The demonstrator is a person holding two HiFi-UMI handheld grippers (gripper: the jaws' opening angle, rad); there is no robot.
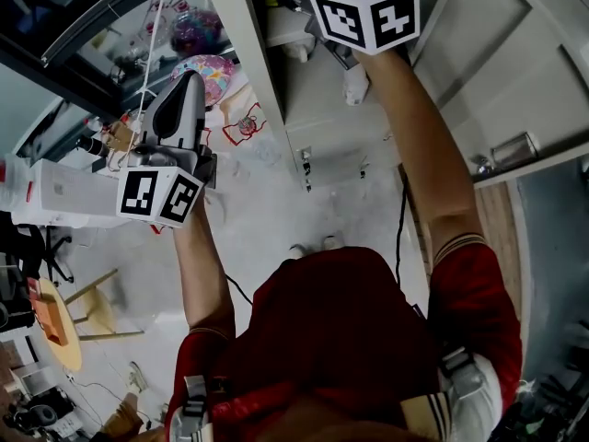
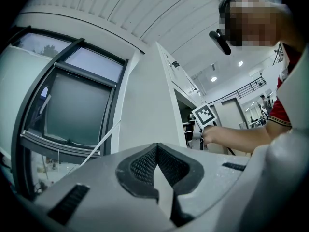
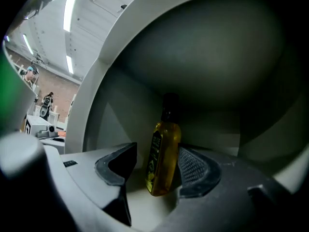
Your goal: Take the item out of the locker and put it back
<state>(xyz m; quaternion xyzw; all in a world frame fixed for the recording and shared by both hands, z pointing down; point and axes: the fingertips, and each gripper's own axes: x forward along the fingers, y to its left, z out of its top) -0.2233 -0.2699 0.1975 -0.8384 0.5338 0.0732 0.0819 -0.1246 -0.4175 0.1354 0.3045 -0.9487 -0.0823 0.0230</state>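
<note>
While viewed from inside the locker (image 3: 227, 52), found the right gripper (image 3: 158, 170) with jaws spread wide and clamped on nothing. Recorded the bottle (image 3: 163, 149) standing on the locker floor, deep in the shadowed compartment, between the two pads and leaning slightly. Saw a clear gap on the left-pad side; right pad just beside the bottle, contact not resolvable. Bottle: clear-walled, rounded shoulders, amber-yellow liquid, dark neck and cap, dark label strip down one face. Pads: dark, wedge-shaped, with a fine cross-hatched mesh texture, set in a pale grey, matte, faintly speckled body. Locker walls: smooth, pale, flat, unmarked. Logged the left gripper (image 2: 158, 175) outside the locker, off to the left of its pale side panel, jaws together, dark meshed pads meeting in a V-shaped notch with nothing between them. Noted the marker cube (image 1: 363, 7) at the locker mouth: white, sharp-edged faces with black square patterns.
</note>
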